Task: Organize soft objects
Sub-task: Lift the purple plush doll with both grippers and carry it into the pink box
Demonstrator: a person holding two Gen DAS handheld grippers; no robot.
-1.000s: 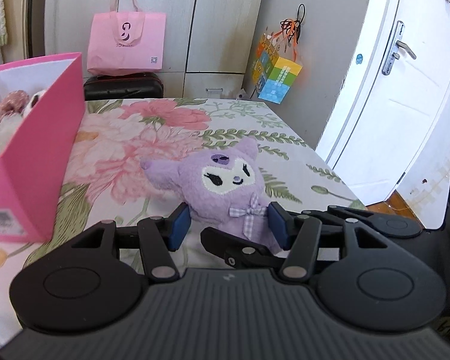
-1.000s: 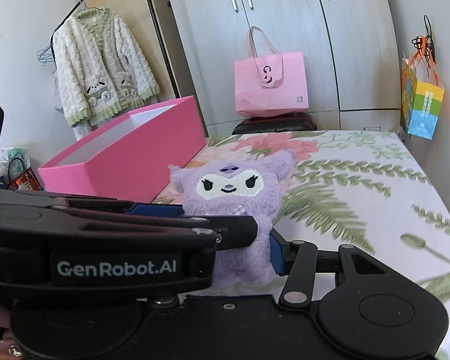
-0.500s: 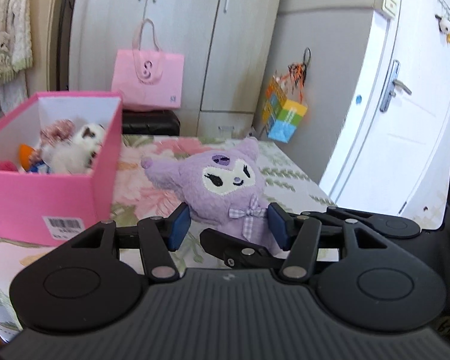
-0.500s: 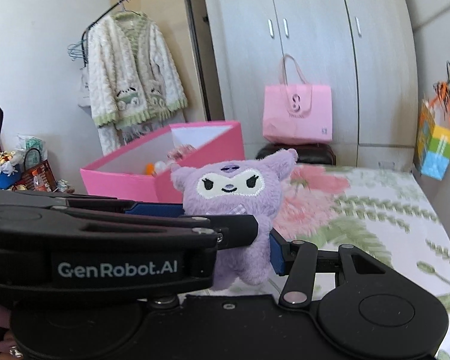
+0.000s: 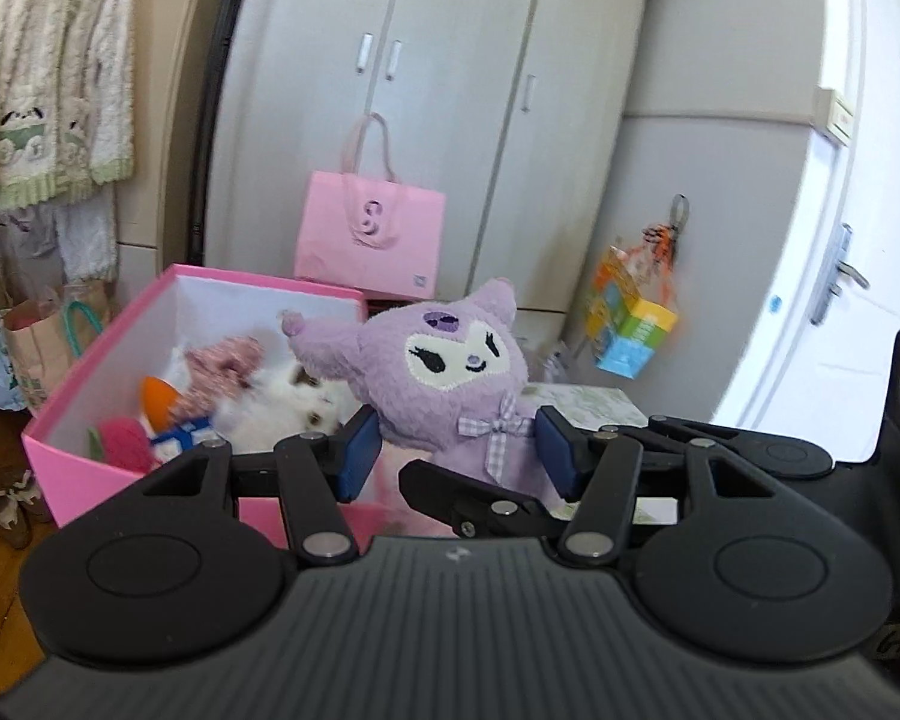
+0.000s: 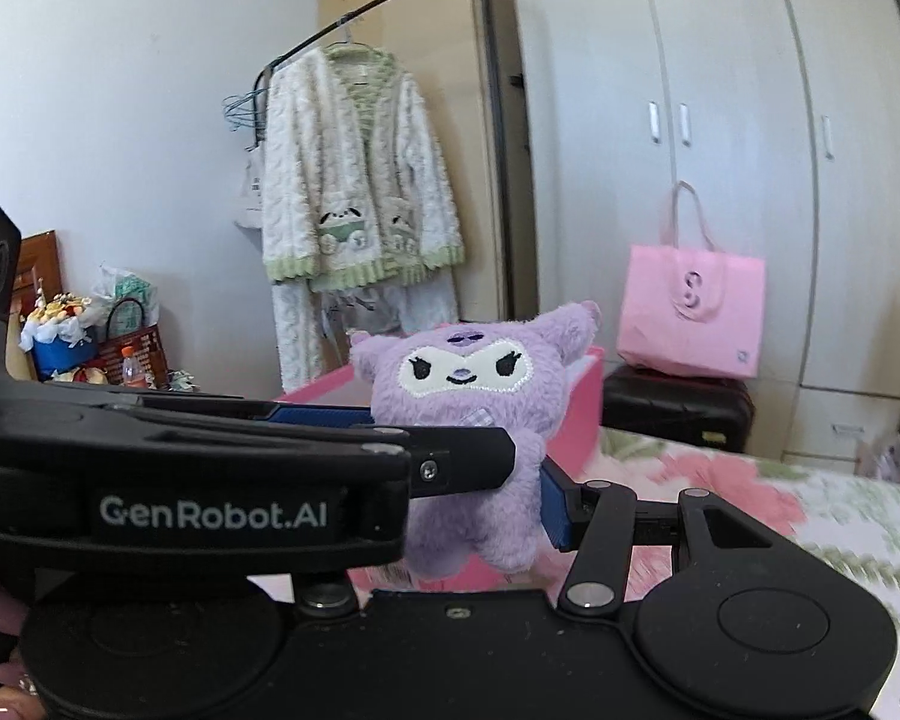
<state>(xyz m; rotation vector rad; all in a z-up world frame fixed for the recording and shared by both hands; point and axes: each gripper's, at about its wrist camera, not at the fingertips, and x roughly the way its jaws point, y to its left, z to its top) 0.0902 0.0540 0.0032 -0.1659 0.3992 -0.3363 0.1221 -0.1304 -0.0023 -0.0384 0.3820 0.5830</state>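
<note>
- A bedroom is shown: grey wardrobe doors (image 5: 450, 90) behind, a floral bedspread (image 6: 750, 480) below, and a pink paper tote bag (image 5: 369, 240) standing against the wardrobe.
- The purple plush doll with a white face patch and checked bow (image 5: 456, 384) is held upright between both sets of tongs, clear of the bedspread.
- The left gripper (image 5: 456, 450) is closed on the doll's lower body, one blue pad at each flank.
- The right gripper (image 6: 462, 474) is likewise closed on the doll, at mid-body; the near pad is partly hidden by the other tool's black arm.
- The open pink rectangular cardboard box (image 5: 66, 420), already holding several plush items (image 5: 240, 384), lies ahead and to the left of the left tongs, directly behind the doll in the right view.
- The deciding relation: the doll's long axis is vertical and its body appears not yet fully over the box opening; a further forward-left carry is judged necessary before release.
</note>
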